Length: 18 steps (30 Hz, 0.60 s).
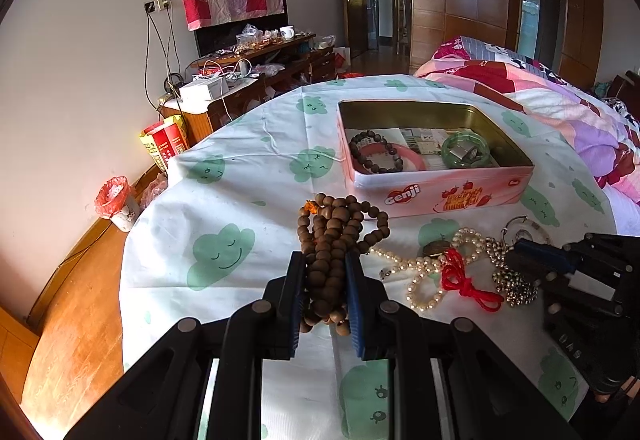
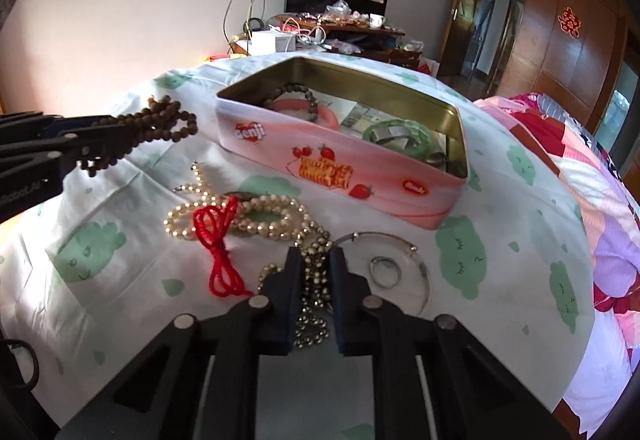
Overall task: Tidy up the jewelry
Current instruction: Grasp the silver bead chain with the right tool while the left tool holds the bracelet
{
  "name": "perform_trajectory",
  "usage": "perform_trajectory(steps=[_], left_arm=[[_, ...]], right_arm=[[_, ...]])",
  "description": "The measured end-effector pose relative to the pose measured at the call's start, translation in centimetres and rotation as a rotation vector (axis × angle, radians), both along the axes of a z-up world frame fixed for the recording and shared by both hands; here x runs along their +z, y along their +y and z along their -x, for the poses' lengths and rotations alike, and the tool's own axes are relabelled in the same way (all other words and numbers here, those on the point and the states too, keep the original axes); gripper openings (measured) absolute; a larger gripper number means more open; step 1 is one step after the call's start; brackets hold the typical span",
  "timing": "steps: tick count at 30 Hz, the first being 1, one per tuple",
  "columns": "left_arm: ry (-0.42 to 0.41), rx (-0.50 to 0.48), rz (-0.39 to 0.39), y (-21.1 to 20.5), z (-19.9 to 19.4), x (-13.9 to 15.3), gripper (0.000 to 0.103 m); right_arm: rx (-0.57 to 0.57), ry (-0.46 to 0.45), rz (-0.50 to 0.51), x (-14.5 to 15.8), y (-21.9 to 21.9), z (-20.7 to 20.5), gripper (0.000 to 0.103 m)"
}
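— What do I have in the left gripper (image 1: pixel 325 260)?

— My left jaws are clamped on a bundled string of brown wooden prayer beads (image 1: pixel 334 236). In the left wrist view the bundle sits at lower centre, with loops spilling above the pads and lifted off the tabletop (image 1: pixel 248 160).

— And the right gripper (image 2: pixel 316 252)?

— Its jaws are closed on a strand of small metallic gold beads (image 2: pixel 314 280), at lower centre of the right wrist view. I cannot tell whether that strand is lifted.

— Where is the tin?

— The pink Genji biscuit tin (image 1: pixel 436 192) stands open in the upper middle of the left wrist view. Inside I see a dark bead bracelet (image 1: pixel 376 152) at its left, overlapping a pink bangle (image 1: pixel 416 160), and a green bangle (image 1: pixel 466 150) toward its right.

— What lies loose?

— On the cloud-print cloth, between the grippers and the tin: a pearl necklace (image 2: pixel 264 218), a red cord (image 2: pixel 218 244) across it, and right of my right jaws a thin silver bangle (image 2: pixel 420 260) with a small ring (image 2: pixel 386 272) inside its curve.
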<state>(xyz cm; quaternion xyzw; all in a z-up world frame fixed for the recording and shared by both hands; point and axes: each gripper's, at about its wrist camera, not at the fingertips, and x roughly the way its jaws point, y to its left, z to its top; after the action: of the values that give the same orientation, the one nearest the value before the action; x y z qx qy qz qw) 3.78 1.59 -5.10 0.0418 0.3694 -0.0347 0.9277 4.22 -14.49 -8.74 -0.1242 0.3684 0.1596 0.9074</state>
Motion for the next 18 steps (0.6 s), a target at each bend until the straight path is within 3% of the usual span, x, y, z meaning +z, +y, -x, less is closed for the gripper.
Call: perform_trajectory(steps=[1, 18], left_arm=[[0.000, 0.001, 0.000, 0.0, 0.0, 0.0, 0.019], [-0.034, -0.004, 0.010, -0.1, 0.7, 1.4, 0.019]], right_arm=[[0.004, -0.008, -0.007, 0.2, 0.0, 0.2, 0.007], [-0.032, -0.105, -0.098, 4.5, -2.2, 1.0, 0.007]])
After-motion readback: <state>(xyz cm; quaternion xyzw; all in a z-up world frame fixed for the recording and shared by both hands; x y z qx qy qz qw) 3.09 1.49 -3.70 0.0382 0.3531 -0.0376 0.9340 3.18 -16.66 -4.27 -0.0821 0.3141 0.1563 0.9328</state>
